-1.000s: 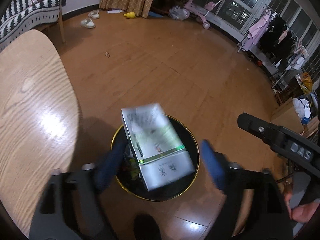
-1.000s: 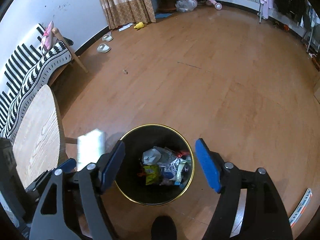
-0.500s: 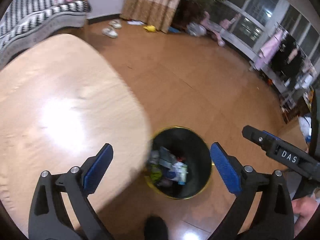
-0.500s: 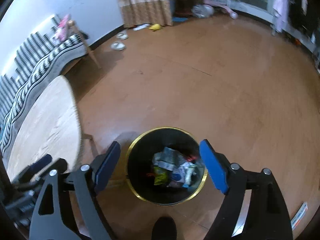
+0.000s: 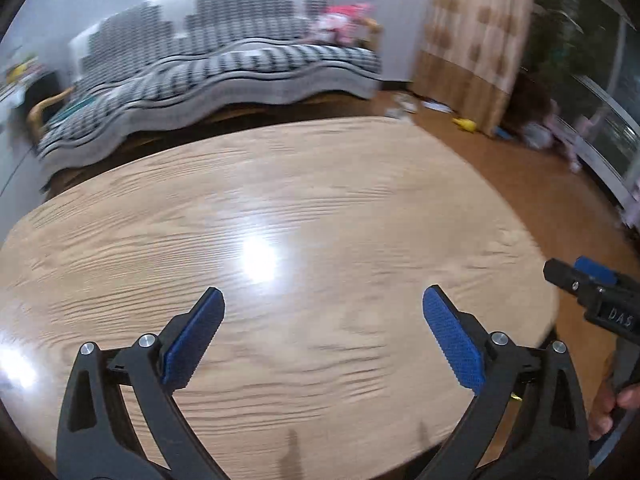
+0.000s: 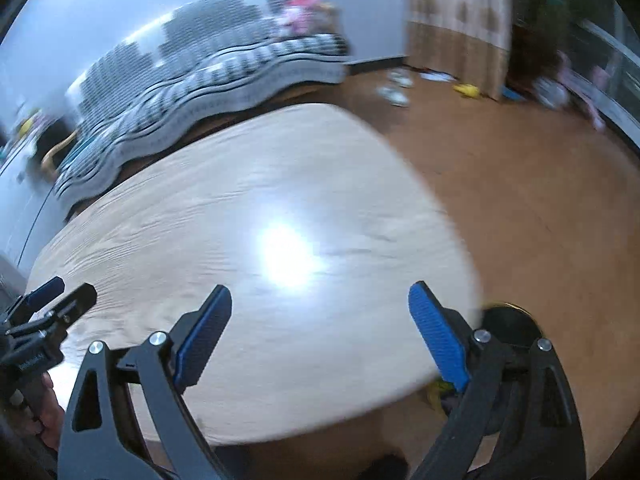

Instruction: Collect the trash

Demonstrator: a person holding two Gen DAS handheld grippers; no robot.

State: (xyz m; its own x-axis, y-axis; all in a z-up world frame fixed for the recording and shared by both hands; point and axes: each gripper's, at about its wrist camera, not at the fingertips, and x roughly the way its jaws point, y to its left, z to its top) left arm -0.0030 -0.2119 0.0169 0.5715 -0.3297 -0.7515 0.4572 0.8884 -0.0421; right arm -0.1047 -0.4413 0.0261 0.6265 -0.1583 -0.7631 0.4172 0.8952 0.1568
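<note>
Wooden counter (image 5: 304, 208) shows no trash; bin (image 6: 508, 326) sits lower right, nearest my right tongs (image 6: 320, 334); left tongs (image 5: 322, 336) gape empty too.

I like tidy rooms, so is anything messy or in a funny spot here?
On the wooden table nothing stands out. The floor by the curtain is messier: a pair of slippers and a small yellow thing lie loose there. Both pictures are blurry, so smaller mess could be missed.
</note>
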